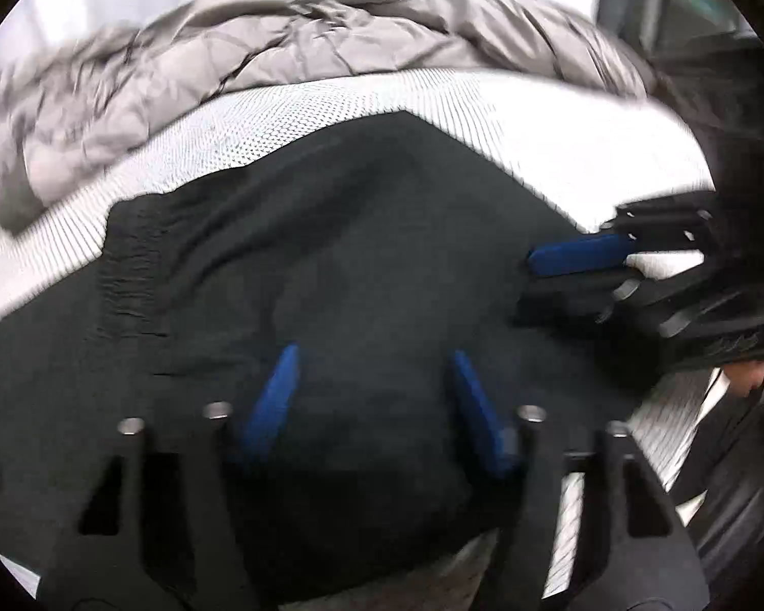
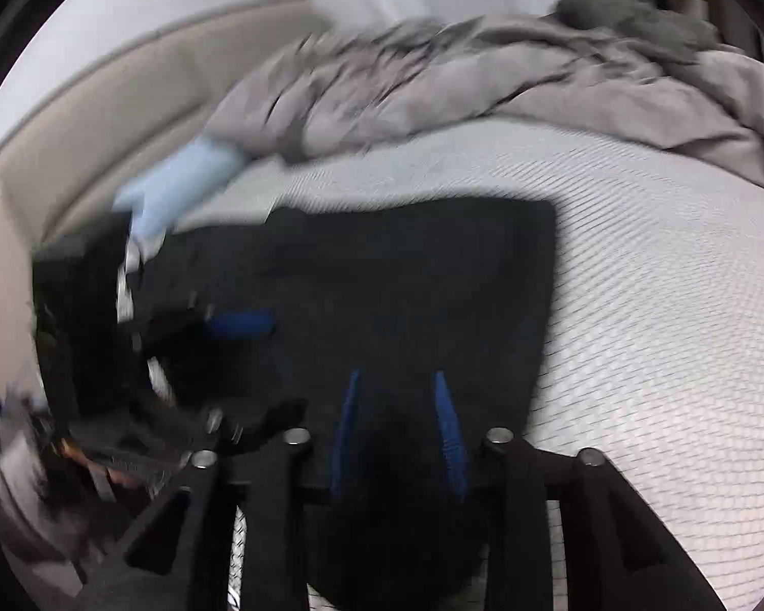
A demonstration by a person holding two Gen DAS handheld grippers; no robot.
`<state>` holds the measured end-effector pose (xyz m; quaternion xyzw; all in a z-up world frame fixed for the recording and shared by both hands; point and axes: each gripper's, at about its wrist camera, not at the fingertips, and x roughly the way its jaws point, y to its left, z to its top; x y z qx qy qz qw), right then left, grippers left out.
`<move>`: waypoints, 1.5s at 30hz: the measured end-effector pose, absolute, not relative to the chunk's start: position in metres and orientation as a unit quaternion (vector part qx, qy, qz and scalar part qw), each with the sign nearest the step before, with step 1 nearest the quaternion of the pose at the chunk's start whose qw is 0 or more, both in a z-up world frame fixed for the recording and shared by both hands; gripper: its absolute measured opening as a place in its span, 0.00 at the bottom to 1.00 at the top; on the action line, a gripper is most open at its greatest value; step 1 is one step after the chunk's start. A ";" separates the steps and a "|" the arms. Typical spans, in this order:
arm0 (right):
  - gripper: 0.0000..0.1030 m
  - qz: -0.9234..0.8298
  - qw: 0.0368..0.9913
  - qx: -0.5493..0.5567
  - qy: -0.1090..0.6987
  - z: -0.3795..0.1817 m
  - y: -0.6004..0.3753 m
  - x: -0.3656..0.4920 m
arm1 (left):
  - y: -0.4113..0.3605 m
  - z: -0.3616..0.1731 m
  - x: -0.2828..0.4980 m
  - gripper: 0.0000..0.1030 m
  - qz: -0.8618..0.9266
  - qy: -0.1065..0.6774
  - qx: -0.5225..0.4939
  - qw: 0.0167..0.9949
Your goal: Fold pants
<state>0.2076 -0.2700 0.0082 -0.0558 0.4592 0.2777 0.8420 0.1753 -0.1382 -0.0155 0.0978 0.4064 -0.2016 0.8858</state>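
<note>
Left wrist view looks down on a bed: a white mattress (image 1: 331, 102) with a fine dotted weave, and on it black pants (image 1: 356, 254) spread flat over the near and middle part of the picture, their gathered waistband at the left. A crumpled grey duvet (image 1: 280, 40) is heaped along the far side, with pale curtains or wall behind. No containers appear in either picture. The left gripper (image 1: 374, 387) hangs over the dark cloth with its blue fingers (image 1: 275, 397) moderately apart and nothing visibly pinched between them. The right gripper (image 1: 535, 280) reaches in from the right at the edge of the pants; whether it pinches cloth I cannot tell. Right wrist view adds what the first lacks: a beige padded headboard (image 2: 102, 91) curving at the left, a light blue item (image 2: 178, 188), too blurred to identify, at the far left of the mattress, and the pants' straight right edge. Its jaws stand narrow, over black cloth.
</note>
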 end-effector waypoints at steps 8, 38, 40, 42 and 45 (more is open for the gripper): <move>0.31 0.236 0.847 -0.115 0.462 0.017 -0.285 0.206 | -0.079 0.003 0.149 0.21 -0.215 0.407 0.038 0.887; 0.31 0.241 0.832 -0.132 0.482 -0.013 -0.234 0.280 | -0.080 -0.025 0.247 0.02 -0.195 0.476 -0.043 0.856; 0.31 0.228 0.836 -0.122 0.484 -0.010 -0.248 0.278 | -0.068 -0.021 0.240 0.01 -0.196 0.469 -0.052 0.860; 0.31 0.194 0.846 -0.135 0.477 -0.007 -0.261 0.275 | -0.062 -0.018 0.233 0.01 -0.200 0.464 -0.059 0.861; 0.31 0.194 0.853 -0.129 0.467 -0.002 -0.271 0.270 | -0.066 -0.010 0.222 0.01 -0.197 0.454 -0.045 0.868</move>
